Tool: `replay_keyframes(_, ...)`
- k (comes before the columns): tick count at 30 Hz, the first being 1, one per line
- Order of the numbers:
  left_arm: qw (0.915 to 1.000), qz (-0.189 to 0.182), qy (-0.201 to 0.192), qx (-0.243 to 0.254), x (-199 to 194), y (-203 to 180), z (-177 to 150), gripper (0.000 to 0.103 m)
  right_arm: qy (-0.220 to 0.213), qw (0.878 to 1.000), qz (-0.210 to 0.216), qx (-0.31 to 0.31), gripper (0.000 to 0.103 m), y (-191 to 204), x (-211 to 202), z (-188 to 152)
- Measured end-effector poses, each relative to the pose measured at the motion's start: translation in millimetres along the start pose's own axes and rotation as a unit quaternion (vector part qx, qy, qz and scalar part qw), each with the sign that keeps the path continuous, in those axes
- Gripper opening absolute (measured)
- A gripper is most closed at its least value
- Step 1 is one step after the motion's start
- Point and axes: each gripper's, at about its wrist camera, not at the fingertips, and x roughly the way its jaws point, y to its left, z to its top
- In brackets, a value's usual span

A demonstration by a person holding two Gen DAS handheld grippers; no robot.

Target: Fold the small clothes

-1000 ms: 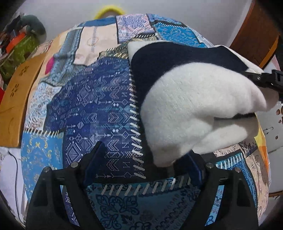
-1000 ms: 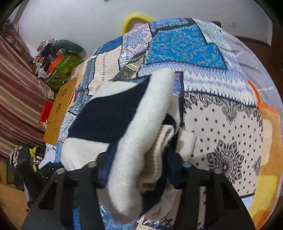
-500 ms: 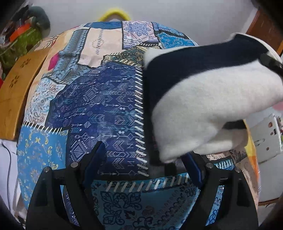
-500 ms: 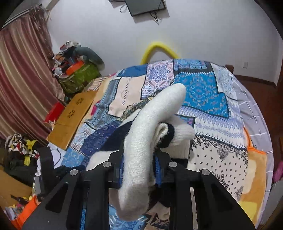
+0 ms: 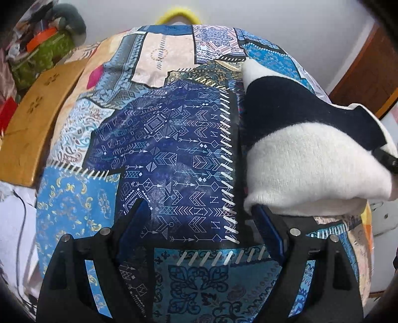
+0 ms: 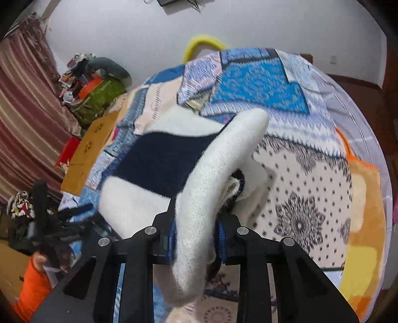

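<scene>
A folded knit sweater (image 6: 149, 161), white with a navy band, hangs bunched above the patchwork bedspread (image 6: 298, 188). My right gripper (image 6: 196, 236) is shut on its thick white fold, and the blue pads press into the wool from both sides. In the left wrist view the sweater (image 5: 311, 164) fills the right side, its lower edge just over the right fingertip (image 5: 258, 213). My left gripper (image 5: 197, 208) stands open above the dark blue patch of the bedspread (image 5: 161, 139), with nothing between its fingers. A black part of the right gripper (image 5: 388, 160) shows at the sweater's right edge.
A wooden board (image 5: 29, 124) runs along the bed's left side, with a green bag and clutter (image 5: 42, 52) behind it. A yellow hoop (image 5: 176, 17) sits at the far end. A wooden door (image 5: 368, 82) is on the right and a striped curtain (image 6: 24, 119) on the left.
The right gripper's jaws have narrowed onto the white fold and lifted the sweater. In the left wrist view the sweater has shifted right. The left gripper stays open.
</scene>
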Motion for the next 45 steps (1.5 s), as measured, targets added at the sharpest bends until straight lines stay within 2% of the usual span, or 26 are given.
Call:
replay_keyframes(3, 0.9997, 0.014, -0.002, 0.021, -5, -5, 0, 0.085, 0.002, 1.000, -0.009, -0.003, 0.024, -3, 3, -11)
replay_keyframes(8, 0.9989, 0.035, -0.014, 0.026, -18, 3, 3, 0.085, -0.006, 1.000, -0.009, -0.004, 0.026, -7, 1, -20)
replay_keyframes(12, 0.9985, 0.041, -0.032, 0.017, -36, 13, 14, 0.085, -0.010, 1.000, -0.010, 0.003, 0.033, -13, -2, -25)
replay_keyframes(16, 0.9975, 0.041, -0.051, 0.026, -50, 8, 29, 0.085, -0.017, 1.000, -0.013, 0.009, 0.040, -18, -8, -25)
replay_keyframes(23, 0.9956, 0.027, -0.061, 0.066, -49, -31, 57, 0.089, -0.030, 0.999, -0.033, 0.012, 0.071, -28, -10, -19)
replay_keyframes(26, 0.9956, 0.015, -0.045, 0.081, -36, -51, 67, 0.089, -0.025, 0.999, -0.030, 0.022, 0.079, -35, -2, -20)
replay_keyframes(30, 0.9952, 0.003, -0.022, 0.096, -14, -71, 74, 0.089, -0.010, 0.999, -0.010, 0.039, 0.081, -42, 9, -22)
replay_keyframes(34, 0.9966, -0.035, -0.002, 0.075, 6, -79, 82, 0.096, 0.001, 0.998, 0.015, 0.056, 0.083, -48, 18, -21)
replay_keyframes(38, 0.9941, -0.087, 0.045, 0.046, 31, -81, 89, 0.096, 0.014, 0.997, 0.042, 0.069, 0.083, -52, 28, -18)
replay_keyframes(45, 0.9900, -0.117, 0.068, 0.041, 50, -86, 93, 0.098, 0.036, 0.989, 0.098, 0.101, 0.083, -60, 45, -18)
